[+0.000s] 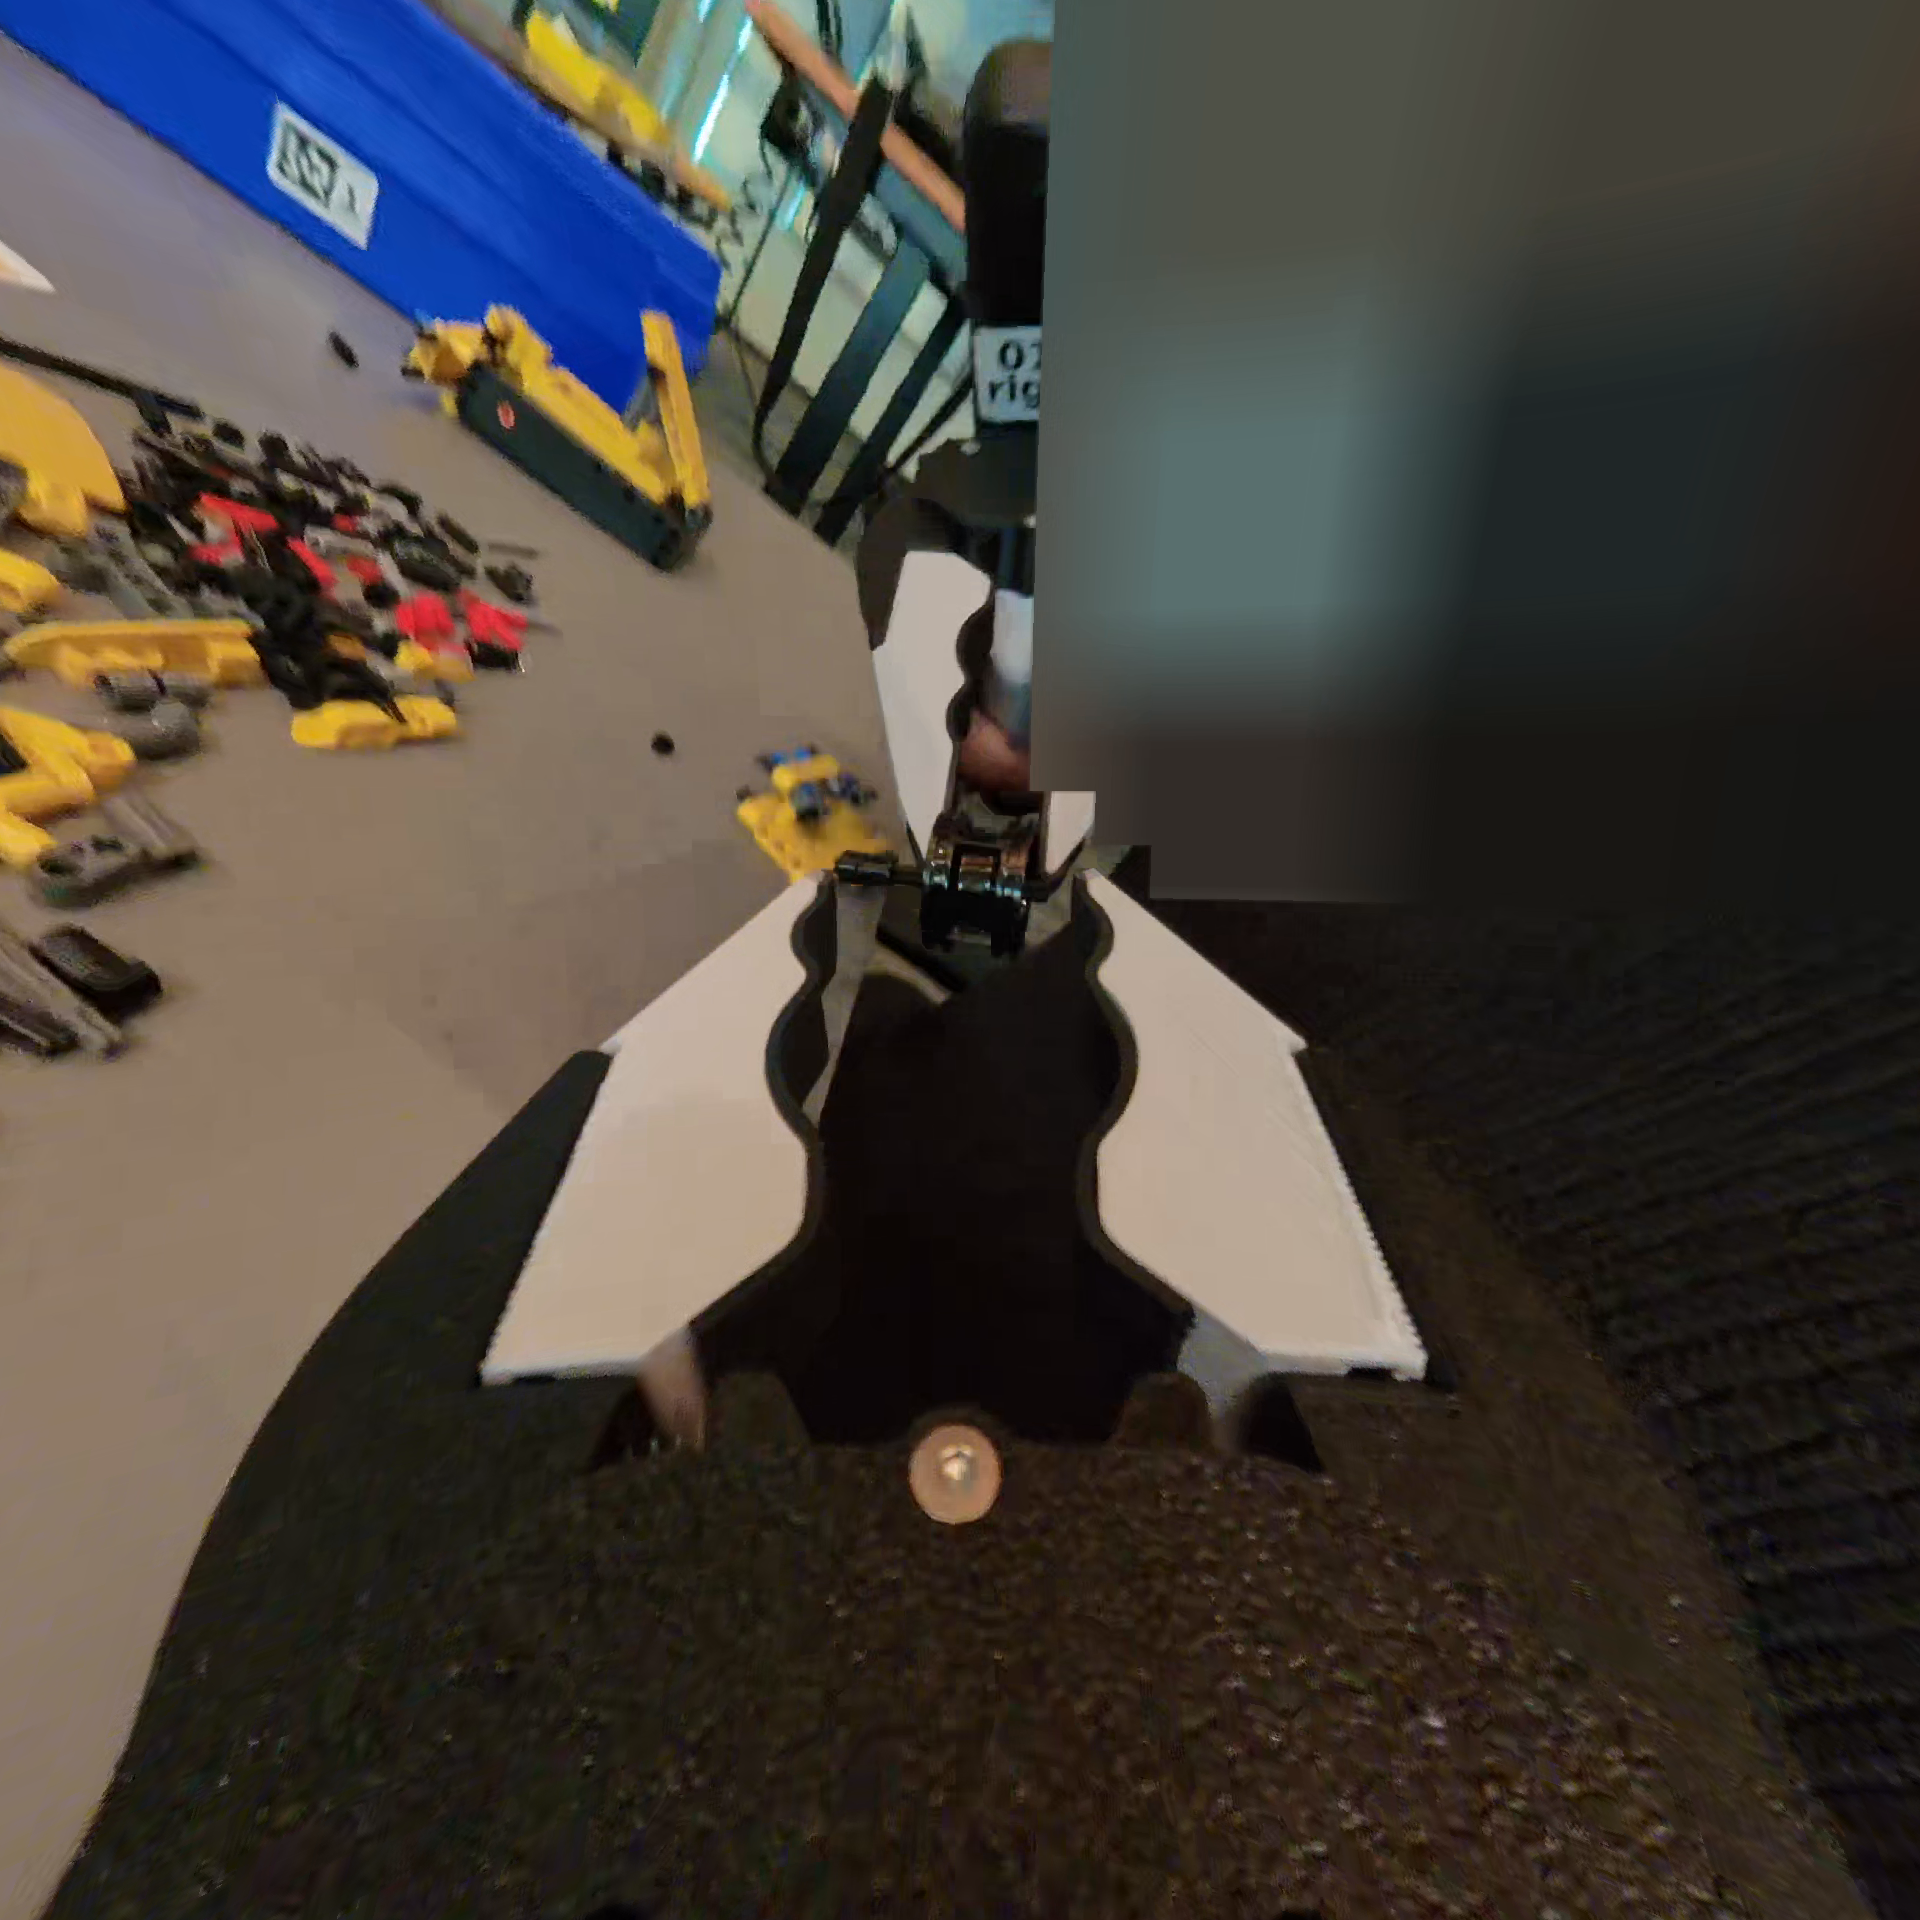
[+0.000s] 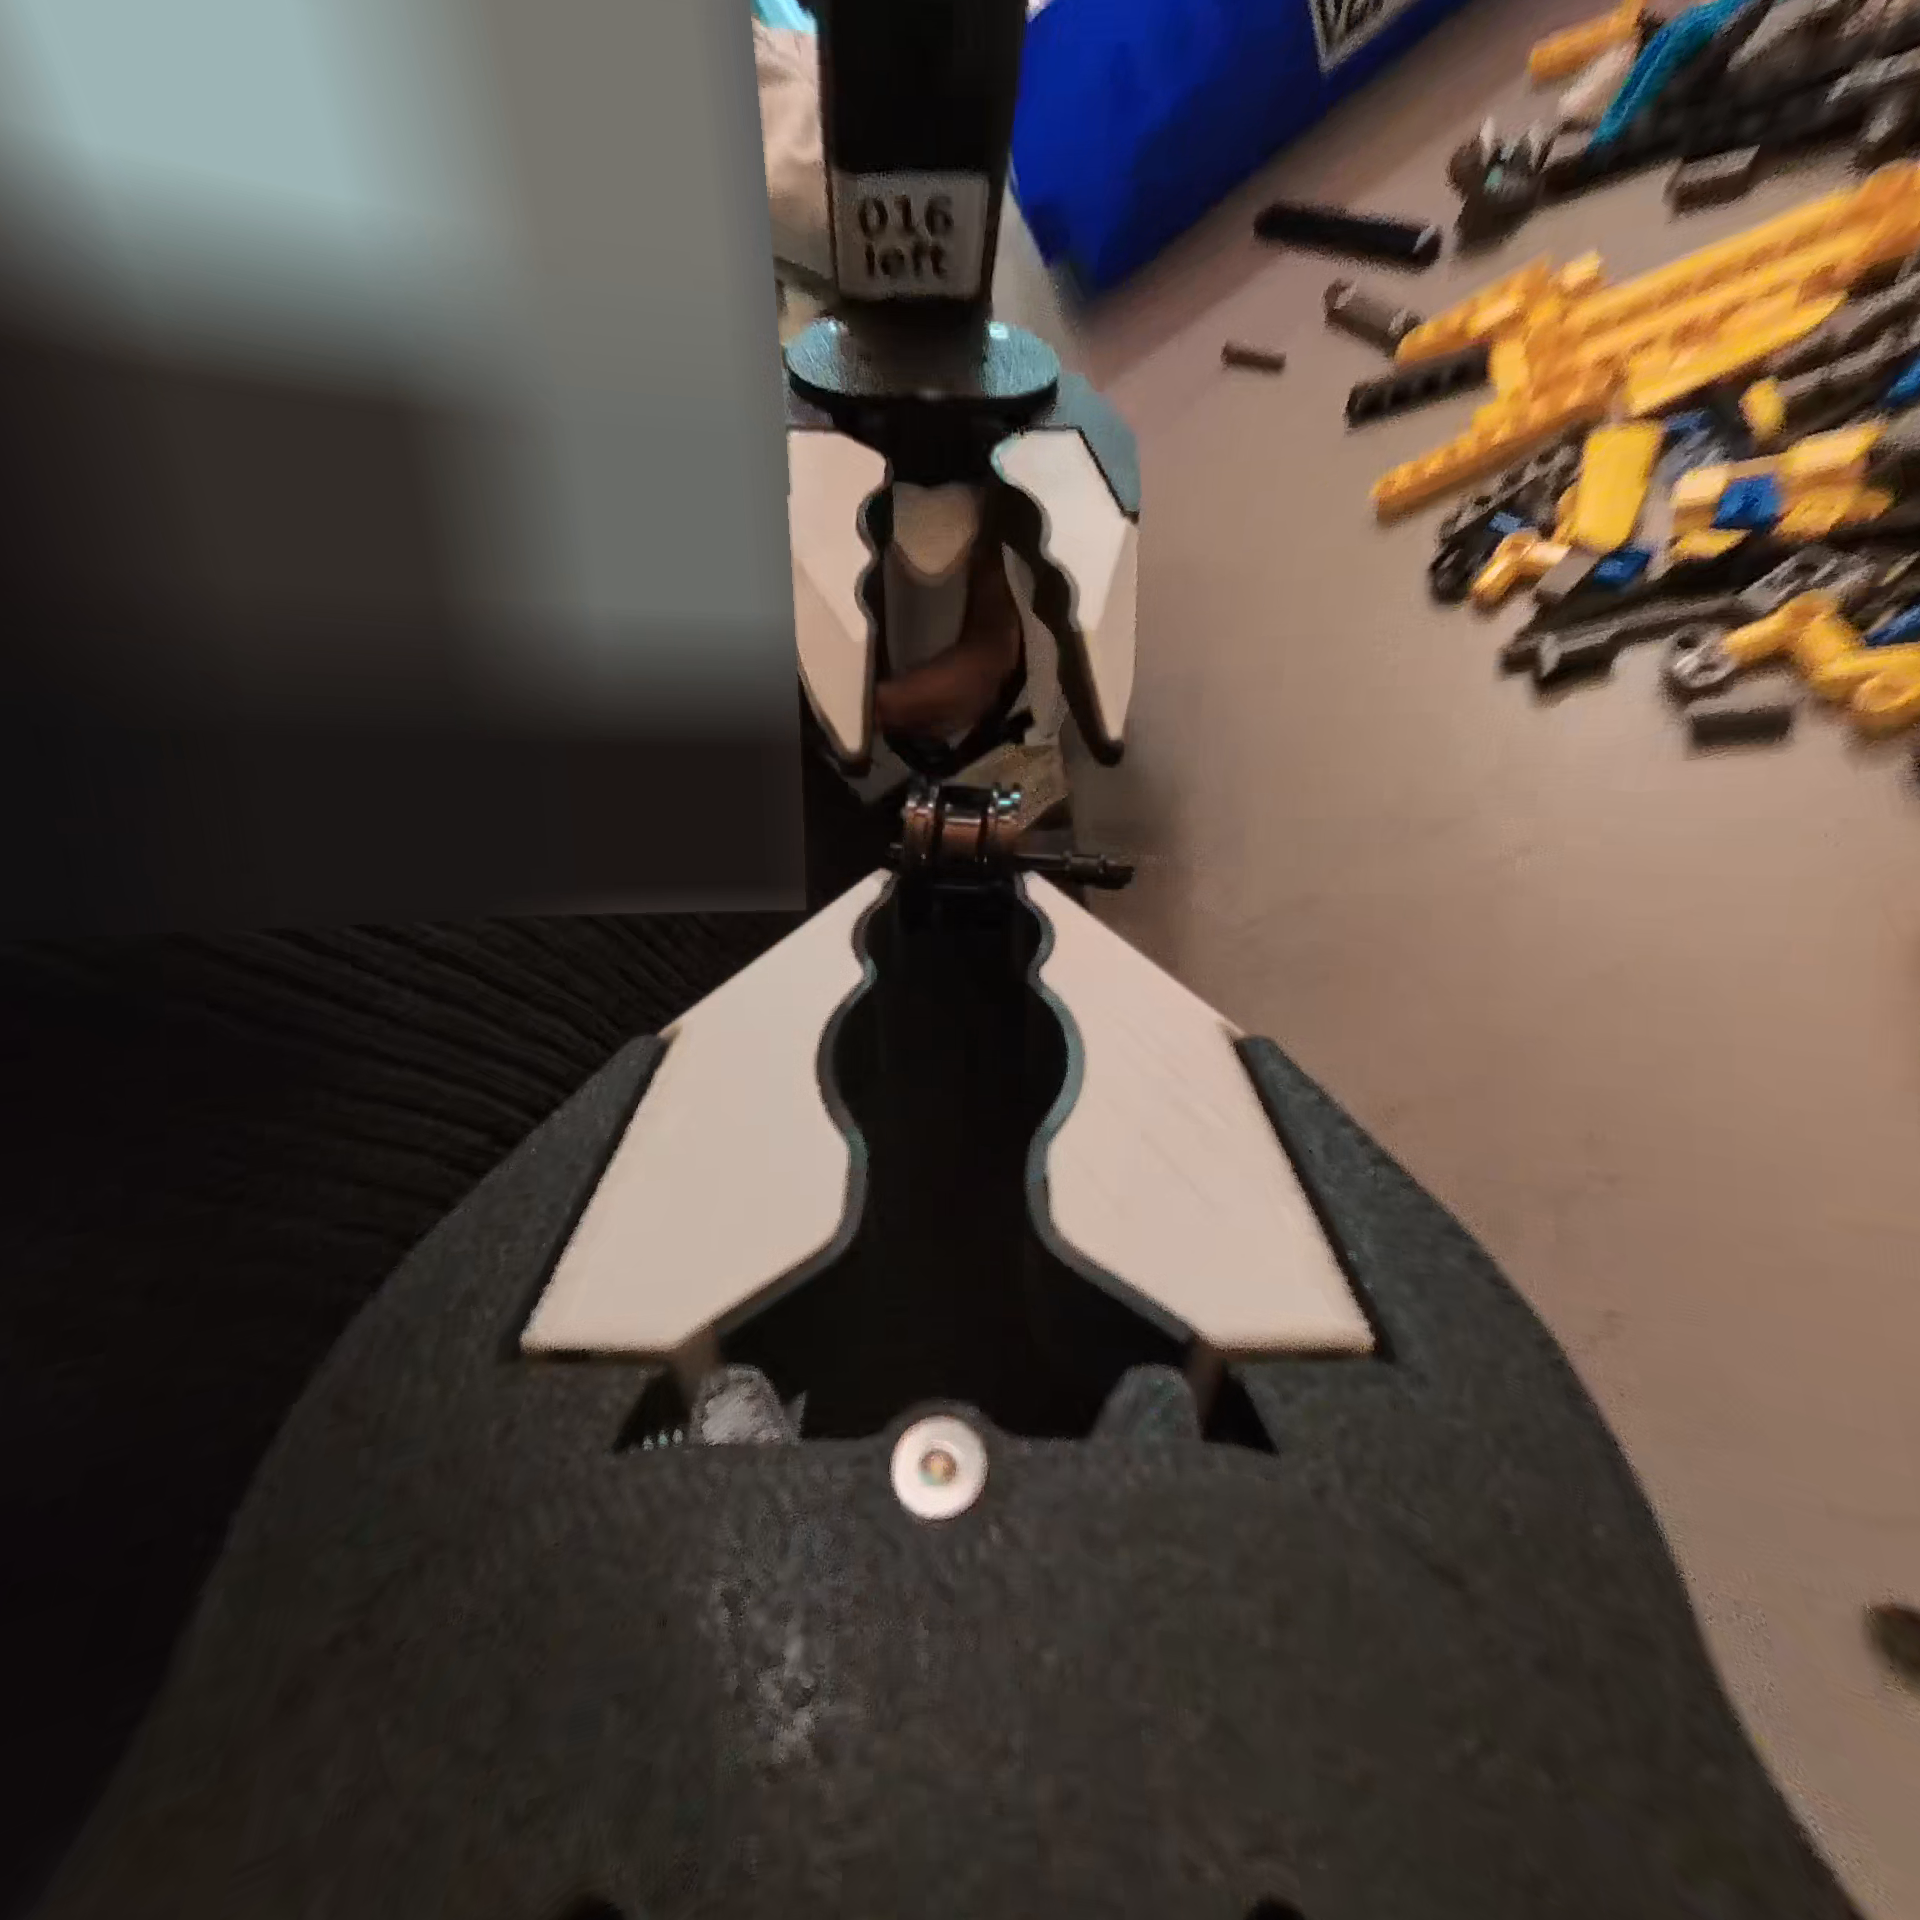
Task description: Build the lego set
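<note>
A small black building-brick assembly (image 1: 971,894) with a thin axle pin sticking out of one side hangs in the air between my two grippers, which face each other tip to tip. My left gripper (image 1: 956,883) is closed around it, its white fingertips touching the two ends. My right gripper (image 2: 958,878) is shut on the same assembly (image 2: 961,831) from the opposite side. The pin (image 2: 1081,862) points to the right in the right wrist view. The right gripper (image 1: 987,821) shows half hidden in the left wrist view. The left gripper (image 2: 982,764) shows in the right wrist view.
A grey table (image 1: 468,987) holds a pile of loose black, red and yellow pieces (image 1: 312,582), a yellow-and-black built part (image 1: 582,436), a small yellow-and-blue part (image 1: 805,805) and a blue box (image 1: 416,177). More yellow pieces (image 2: 1662,436) lie at the right. Dark knit fabric (image 1: 1610,1143) is close by. Both grippers' tips are close together, under 4 cm apart.
</note>
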Action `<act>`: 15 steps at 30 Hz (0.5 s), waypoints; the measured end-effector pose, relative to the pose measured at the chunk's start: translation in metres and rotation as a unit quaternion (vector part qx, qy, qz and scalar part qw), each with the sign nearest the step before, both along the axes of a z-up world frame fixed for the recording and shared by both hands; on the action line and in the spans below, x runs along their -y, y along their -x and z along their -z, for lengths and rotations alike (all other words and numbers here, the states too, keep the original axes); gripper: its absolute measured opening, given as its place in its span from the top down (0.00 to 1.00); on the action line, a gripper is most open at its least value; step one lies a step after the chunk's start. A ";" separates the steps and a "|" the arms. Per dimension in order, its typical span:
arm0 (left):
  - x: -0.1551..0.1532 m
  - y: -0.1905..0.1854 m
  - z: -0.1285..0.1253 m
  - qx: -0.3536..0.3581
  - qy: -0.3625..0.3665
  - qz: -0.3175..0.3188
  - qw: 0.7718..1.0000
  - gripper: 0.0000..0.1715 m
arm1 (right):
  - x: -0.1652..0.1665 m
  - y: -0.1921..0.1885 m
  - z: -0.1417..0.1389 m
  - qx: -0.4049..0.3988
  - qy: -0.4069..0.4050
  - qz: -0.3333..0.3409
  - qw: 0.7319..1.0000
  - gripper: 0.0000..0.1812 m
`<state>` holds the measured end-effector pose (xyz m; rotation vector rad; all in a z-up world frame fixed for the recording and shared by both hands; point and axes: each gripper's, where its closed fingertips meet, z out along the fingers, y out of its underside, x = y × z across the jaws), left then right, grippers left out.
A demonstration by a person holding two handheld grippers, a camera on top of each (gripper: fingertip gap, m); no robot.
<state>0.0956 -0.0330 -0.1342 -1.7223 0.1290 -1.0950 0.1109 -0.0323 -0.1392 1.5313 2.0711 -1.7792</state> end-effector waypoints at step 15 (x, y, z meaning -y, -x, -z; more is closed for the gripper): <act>0.049 -0.053 0.073 -0.166 -0.036 0.084 0.982 0.85 | 0.053 -0.036 0.072 -0.125 -0.121 0.023 0.984 0.89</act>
